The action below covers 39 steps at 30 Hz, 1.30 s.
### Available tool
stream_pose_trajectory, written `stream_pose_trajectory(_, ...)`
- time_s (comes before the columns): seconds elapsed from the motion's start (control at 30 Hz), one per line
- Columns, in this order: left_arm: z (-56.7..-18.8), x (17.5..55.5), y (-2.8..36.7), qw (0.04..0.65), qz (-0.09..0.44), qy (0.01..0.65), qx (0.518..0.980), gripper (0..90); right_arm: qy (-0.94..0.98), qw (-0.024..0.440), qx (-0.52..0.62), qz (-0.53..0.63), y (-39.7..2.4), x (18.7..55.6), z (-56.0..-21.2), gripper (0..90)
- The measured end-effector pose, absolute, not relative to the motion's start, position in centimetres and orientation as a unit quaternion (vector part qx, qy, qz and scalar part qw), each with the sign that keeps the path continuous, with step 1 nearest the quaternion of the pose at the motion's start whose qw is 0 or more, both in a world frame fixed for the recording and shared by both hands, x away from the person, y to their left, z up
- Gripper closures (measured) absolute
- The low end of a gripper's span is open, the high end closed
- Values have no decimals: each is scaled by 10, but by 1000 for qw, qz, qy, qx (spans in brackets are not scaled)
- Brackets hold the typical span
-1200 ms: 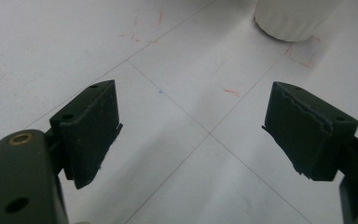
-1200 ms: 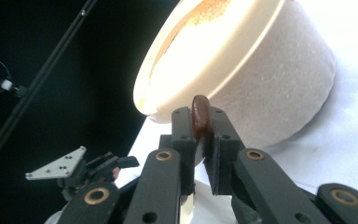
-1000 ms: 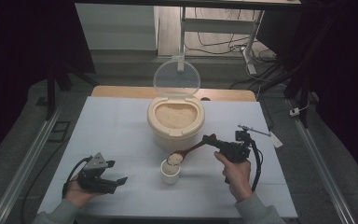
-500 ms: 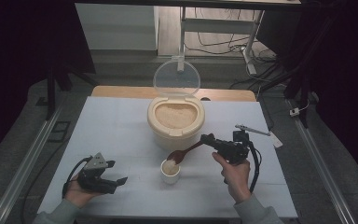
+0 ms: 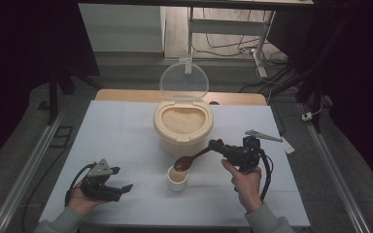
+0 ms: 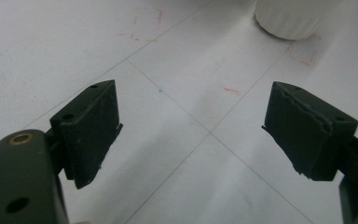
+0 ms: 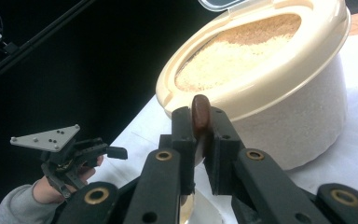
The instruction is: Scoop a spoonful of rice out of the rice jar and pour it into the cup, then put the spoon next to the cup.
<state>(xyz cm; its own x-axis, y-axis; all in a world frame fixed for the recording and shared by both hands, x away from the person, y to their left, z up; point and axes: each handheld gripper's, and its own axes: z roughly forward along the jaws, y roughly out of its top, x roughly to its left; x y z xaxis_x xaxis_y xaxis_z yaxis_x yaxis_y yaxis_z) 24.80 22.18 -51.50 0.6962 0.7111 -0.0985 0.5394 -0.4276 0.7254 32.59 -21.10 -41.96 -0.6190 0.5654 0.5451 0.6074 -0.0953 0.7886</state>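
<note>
Above the cup (image 5: 177, 178), near the table's (image 5: 126, 131) front edge, the spoon (image 5: 194, 158) hangs with its bowl just over the cup's rim. Its long axis runs on a slant in the high view: the brown bowl is the lower, left end, and the handle climbs up and to the right into the right gripper (image 5: 218, 145). So the spoon points down and leftward, toward the cup, its handle end back toward the person's right hand (image 5: 245, 182).

From the right gripper view, the right gripper (image 7: 199, 140) has its jaws clamped tight on the spoon's (image 7: 200, 114) handle, whose rounded end stands up between the pads, seen almost end-on. The rest of the spoon is hidden below the jaws there. Whether anything lies in the spoon's bowl is hard to tell from the high view; it looks dark and possibly empty.

Behind the spoon stands the tub (image 5: 183, 127), full of pale grain, its clear lid (image 5: 184, 80) tipped up at the back. The spoon's handle passes just in front of the tub's wall.

At the table's left front corner the left gripper (image 5: 121, 178) rests in the left hand (image 5: 80, 201), well apart from the cup. Its jaws stand wide apart over bare table (image 6: 177, 107), with nothing between them.
</note>
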Motion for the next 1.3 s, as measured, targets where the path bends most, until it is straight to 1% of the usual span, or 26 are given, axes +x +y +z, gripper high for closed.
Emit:
stream_pose_trajectory(0.57,-515,249,223,383,114,374,837,176,-660,11,-416,-626,-234,326,-420,833)
stream_pose_trajectory(0.97,-515,249,223,383,114,375,837,176,-636,-2,-410,-654,-274,323,-405,833)
stream_pose_trajectory(1.17,-515,249,223,383,114,375,836,176,-649,-5,-409,-641,-290,322,-401,834)
stream_pose_trajectory(1.3,-516,249,223,381,114,374,838,176,-678,10,-403,-614,-291,323,-403,834)
